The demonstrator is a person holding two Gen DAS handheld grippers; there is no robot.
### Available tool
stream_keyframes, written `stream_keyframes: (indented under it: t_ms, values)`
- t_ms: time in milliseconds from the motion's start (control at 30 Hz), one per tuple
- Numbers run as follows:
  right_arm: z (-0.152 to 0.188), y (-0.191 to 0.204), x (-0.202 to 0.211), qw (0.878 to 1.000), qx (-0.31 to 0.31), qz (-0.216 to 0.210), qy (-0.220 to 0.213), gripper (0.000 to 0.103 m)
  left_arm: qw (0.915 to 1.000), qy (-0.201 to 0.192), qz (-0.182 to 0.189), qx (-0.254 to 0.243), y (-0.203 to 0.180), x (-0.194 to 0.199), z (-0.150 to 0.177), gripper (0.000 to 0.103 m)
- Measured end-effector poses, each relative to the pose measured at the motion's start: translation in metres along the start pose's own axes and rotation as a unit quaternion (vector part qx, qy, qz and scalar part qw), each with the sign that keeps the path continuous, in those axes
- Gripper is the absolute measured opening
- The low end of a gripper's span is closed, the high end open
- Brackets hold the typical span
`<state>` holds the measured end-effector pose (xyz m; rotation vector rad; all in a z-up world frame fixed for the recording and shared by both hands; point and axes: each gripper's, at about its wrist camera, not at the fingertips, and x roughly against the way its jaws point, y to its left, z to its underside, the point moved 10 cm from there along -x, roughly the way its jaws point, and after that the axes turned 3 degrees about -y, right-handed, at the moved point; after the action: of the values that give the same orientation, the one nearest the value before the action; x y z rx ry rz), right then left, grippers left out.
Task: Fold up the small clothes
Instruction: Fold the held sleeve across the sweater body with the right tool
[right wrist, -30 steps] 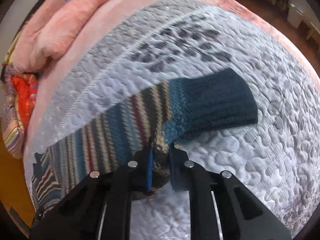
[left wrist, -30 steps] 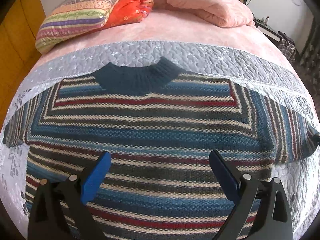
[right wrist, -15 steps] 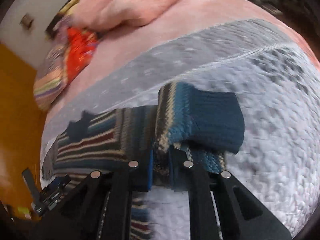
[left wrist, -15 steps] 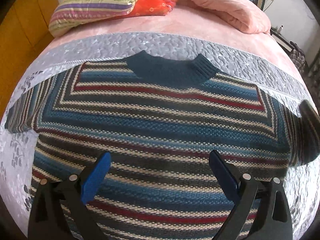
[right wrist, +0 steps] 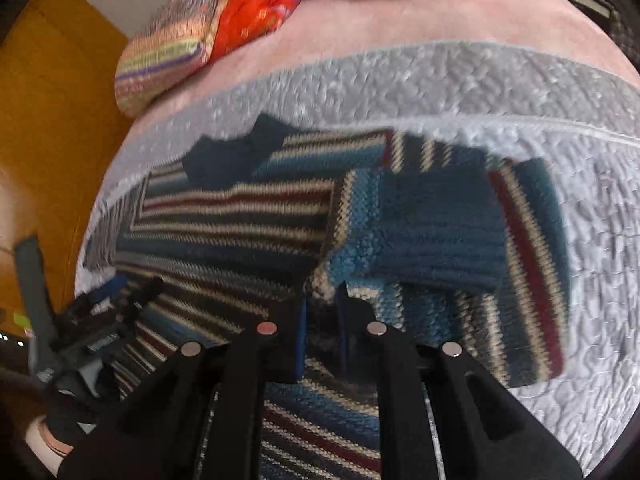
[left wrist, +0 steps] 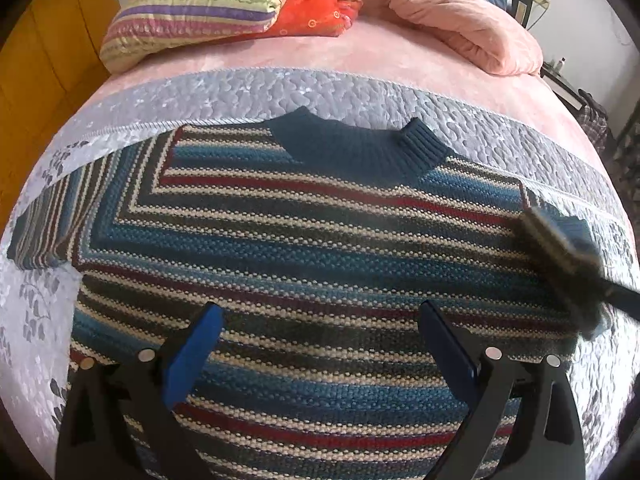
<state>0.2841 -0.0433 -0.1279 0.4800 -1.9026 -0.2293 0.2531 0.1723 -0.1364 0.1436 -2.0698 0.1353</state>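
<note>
Striped sweater flat on bed, one sleeve lifted.

Right hand-held gripper (right wrist: pixel 322 320) is clamped on the sleeve (right wrist: pixel 440 232), folded over the sweater (left wrist: pixel 304 248). Left hand-held gripper (left wrist: pixel 320 344) hovers spread wide above the sweater's lower body; its collar lies beyond.

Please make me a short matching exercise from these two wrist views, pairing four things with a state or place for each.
Things:
1. left claw
2. right claw
3. sweater collar
4. striped pillow

States or places:
A. shut on the sweater sleeve
B. at the far end of the bed, beside the orange cloth
C. open, above the sweater's body
D. dark teal, lying flat on the grey quilt

Pairs: 1-C, 2-A, 3-D, 4-B
</note>
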Motion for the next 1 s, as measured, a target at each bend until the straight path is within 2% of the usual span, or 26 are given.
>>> stream_keyframes:
  t_ms: [167, 233, 367, 467, 567, 733, 800, 900, 1000]
  values:
    - [0.015, -0.003, -0.020, 1.000, 0.007, 0.010, 0.017, 0.012, 0.9998, 0.014, 0.012, -0.001, -0.004, -0.007, 0.002, 0.098]
    - [0.021, -0.003, -0.028, 0.999, 0.017, 0.015, 0.027, 0.017, 0.9996, 0.021, 0.021, 0.002, -0.009, -0.009, 0.003, 0.098]
    - [0.032, 0.007, -0.031, 0.996, 0.053, 0.008, 0.066, 0.032, 0.9989, 0.031, 0.034, 0.007, -0.018, -0.012, 0.006, 0.098]
    - [0.032, 0.008, -0.010, 0.993, 0.089, 0.003, 0.083, 0.046, 0.9978, 0.041, 0.051, 0.013, -0.030, -0.012, 0.008, 0.098]
    - [0.020, -0.012, 0.025, 0.994, 0.094, 0.024, 0.057, 0.054, 0.9951, 0.050, 0.082, 0.025, -0.051, -0.011, 0.009, 0.098]
    - [0.000, -0.080, 0.075, 0.996, 0.036, 0.085, 0.002, 0.055, 0.9903, 0.064, 0.123, 0.007, -0.113, -0.012, 0.015, 0.098]
    - [-0.003, -0.106, 0.082, 0.996, -0.002, 0.084, -0.006, 0.055, 0.9867, 0.080, 0.142, 0.004, -0.135, -0.015, 0.020, 0.098]
    - [0.001, -0.129, 0.081, 0.996, -0.033, 0.085, -0.006, 0.055, 0.9836, 0.104, 0.146, 0.011, -0.161, -0.029, 0.024, 0.097]
    - [0.007, -0.139, 0.079, 0.995, -0.038, 0.091, -0.001, 0.055, 0.9791, 0.126, 0.158, 0.018, -0.182, -0.043, 0.029, 0.082]
